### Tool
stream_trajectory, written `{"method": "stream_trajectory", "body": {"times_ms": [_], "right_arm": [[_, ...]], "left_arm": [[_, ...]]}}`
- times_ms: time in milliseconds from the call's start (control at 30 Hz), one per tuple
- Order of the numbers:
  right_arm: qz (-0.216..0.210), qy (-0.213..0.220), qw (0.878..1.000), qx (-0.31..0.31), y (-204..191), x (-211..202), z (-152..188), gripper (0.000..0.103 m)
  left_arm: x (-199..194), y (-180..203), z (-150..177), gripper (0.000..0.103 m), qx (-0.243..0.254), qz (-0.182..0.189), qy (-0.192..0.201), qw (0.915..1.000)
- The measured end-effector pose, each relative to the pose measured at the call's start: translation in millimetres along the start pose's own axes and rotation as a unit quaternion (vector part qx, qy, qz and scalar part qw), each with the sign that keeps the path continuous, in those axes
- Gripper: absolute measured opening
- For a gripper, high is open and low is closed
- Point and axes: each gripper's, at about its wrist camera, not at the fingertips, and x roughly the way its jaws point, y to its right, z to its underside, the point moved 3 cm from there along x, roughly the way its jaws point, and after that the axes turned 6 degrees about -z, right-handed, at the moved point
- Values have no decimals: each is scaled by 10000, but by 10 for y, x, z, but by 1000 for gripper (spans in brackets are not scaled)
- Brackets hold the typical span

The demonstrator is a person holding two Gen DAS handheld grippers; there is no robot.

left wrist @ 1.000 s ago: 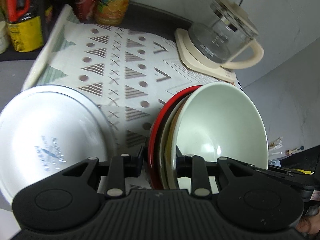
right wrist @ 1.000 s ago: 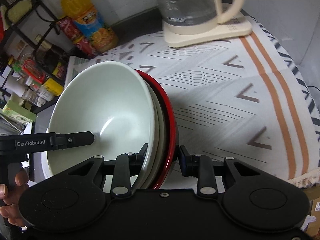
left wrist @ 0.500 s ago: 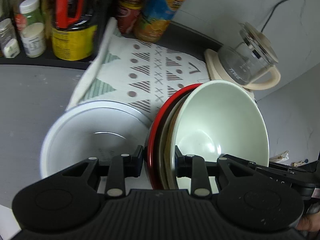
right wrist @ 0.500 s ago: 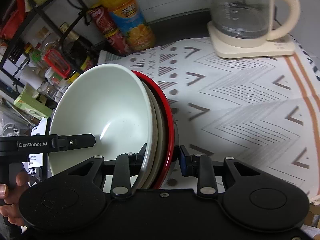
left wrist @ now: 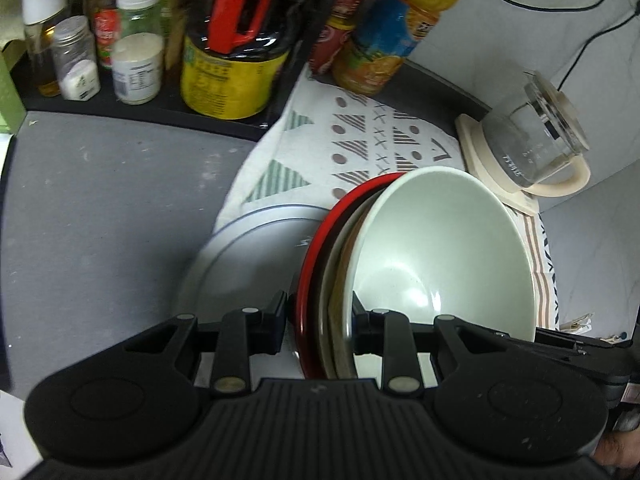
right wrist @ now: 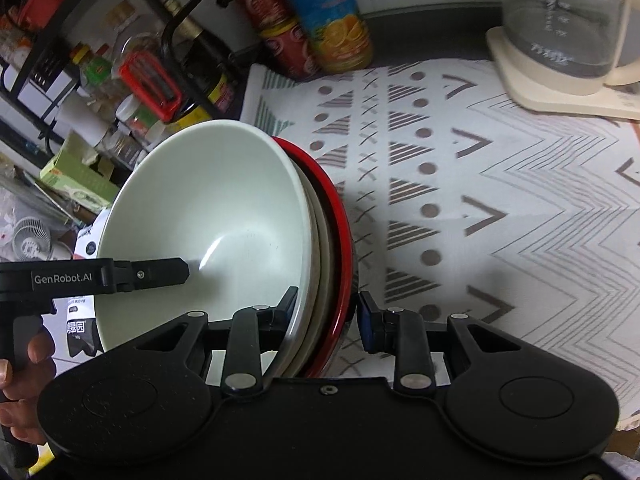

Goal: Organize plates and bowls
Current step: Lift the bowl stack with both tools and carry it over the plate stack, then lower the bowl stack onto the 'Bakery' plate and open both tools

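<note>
Home kitchen counter. Grey worktop (left wrist: 100, 200) partly covered by a patterned cloth (right wrist: 480, 184). Black wire rack (right wrist: 48, 56) crowded with seasoning jars (left wrist: 138, 68) and sauce bottles (labels too blurred to read). Orange drink bottle (right wrist: 324, 12) and red cans (right wrist: 276, 24) stand against the wall. Glass electric kettle (left wrist: 532, 148) sits on its cream base, with a black power cord (left wrist: 560, 4) across the white wall.
</note>
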Motion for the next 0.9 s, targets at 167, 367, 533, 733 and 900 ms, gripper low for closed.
{"method": "stream_trajectory", "body": {"times_ms": [167, 367, 533, 733, 900], "right_arm": [[-6, -87, 10000, -3, -119, 94, 45, 30], [19, -191, 9998, 29, -225, 204, 101, 30], [76, -247, 9996, 73, -278, 286, 154, 30], [153, -229, 9995, 157, -294, 328, 167, 30], [215, -192, 9993, 216, -296, 338, 154, 30]], "left_arm": [[4, -148, 13, 28, -33, -25, -54, 10000], [47, -300, 55, 28, -62, -27, -164, 9998], [106, -387, 70, 28, -36, 9, -241, 9997], [125, -422, 33, 28, -5, 121, -234, 9997], [136, -412, 8, 28, 121, 159, -276, 9994]]}}
